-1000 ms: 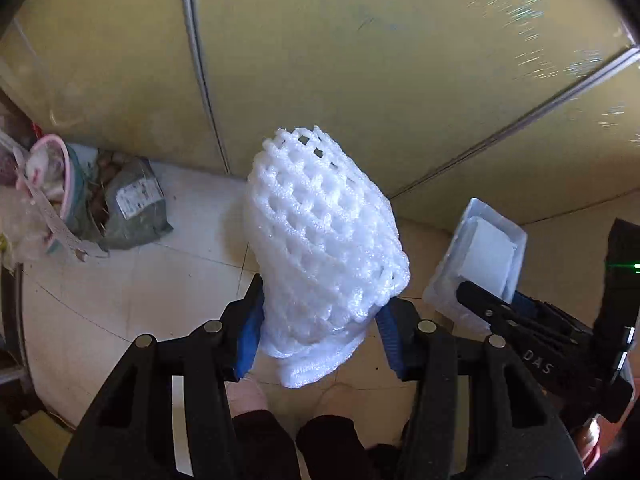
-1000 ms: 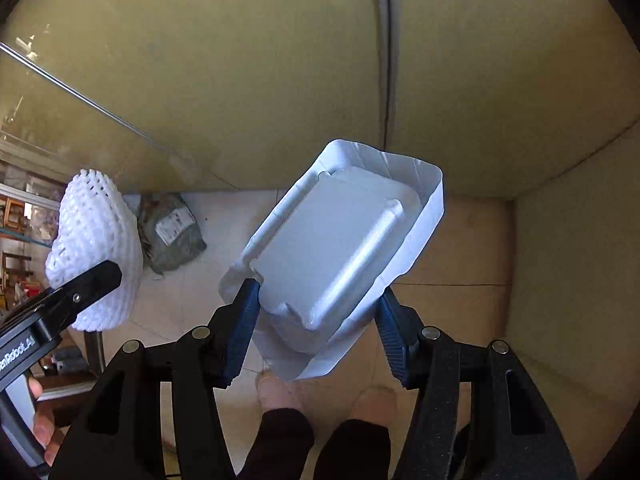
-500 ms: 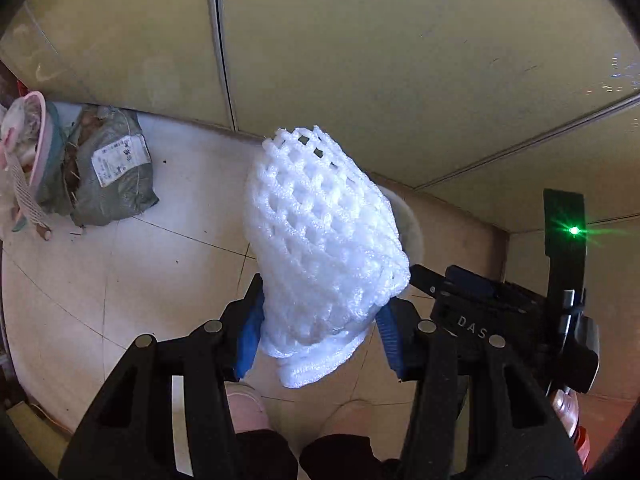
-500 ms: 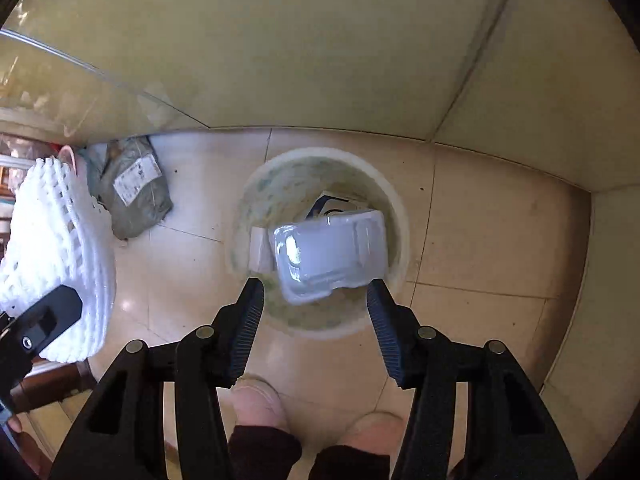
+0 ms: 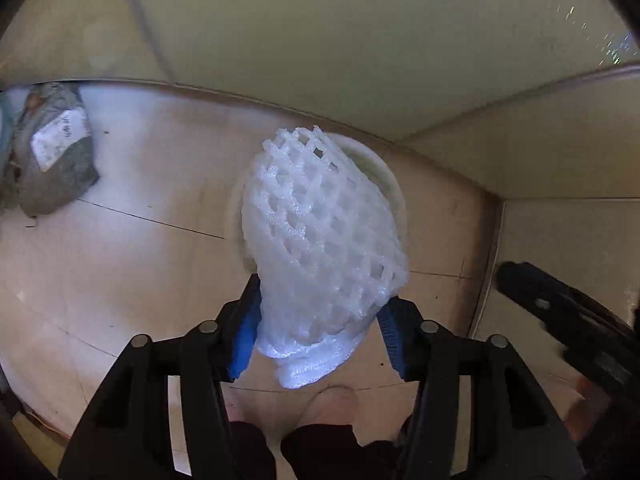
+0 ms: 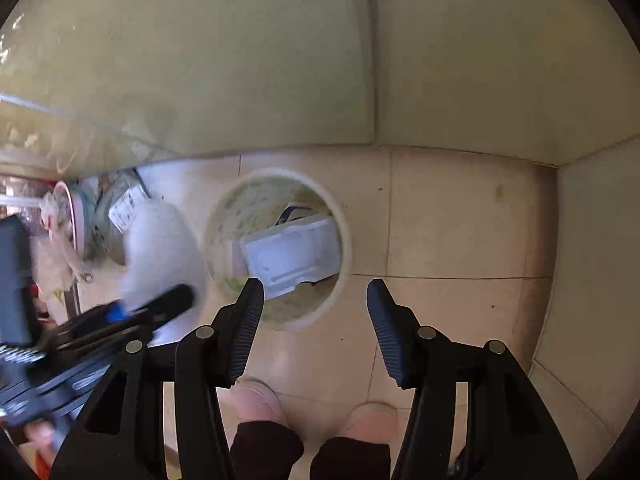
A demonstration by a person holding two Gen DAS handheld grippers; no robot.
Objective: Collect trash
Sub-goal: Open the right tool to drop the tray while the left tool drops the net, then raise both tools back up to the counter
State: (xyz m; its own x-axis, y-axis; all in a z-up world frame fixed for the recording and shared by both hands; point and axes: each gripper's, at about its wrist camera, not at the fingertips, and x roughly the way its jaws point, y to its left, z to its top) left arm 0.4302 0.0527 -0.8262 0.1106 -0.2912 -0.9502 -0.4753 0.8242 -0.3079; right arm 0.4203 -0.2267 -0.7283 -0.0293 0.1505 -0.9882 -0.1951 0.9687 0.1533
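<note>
Left wrist view: the left gripper (image 5: 320,320) points steeply down at a tiled floor (image 5: 128,264). A white foam fruit net (image 5: 320,248) stands between its blue pads (image 5: 244,336). The jaws have just been opening a little; the left pad still lies against the net, while at the right pad a sliver of gap may show, so whether the net is still clamped cannot be told. The net hangs directly over the round cream bin (image 5: 394,188), hiding most of the bin's mouth. A grey parcel bag with a white label (image 5: 56,160) lies on the floor at far left, against the yellow wall (image 5: 320,40). The right gripper appears blurred at the right edge.

Right wrist view: the right gripper (image 6: 316,316) points straight down, jaws apart with nothing between them. Beyond its fingertips the bin (image 6: 344,240) stands on the floor near the wall, and a white foam tray (image 6: 292,256) lies tilted inside it on other litter. To the bin's left the foam net (image 6: 160,240) shows as a white blur, with the left gripper below it. A pink-rimmed container (image 6: 74,216) and the parcel bag (image 6: 120,204) sit at the left. The person's two pink shoes (image 6: 256,404) stand at the bottom of the frame.
</note>
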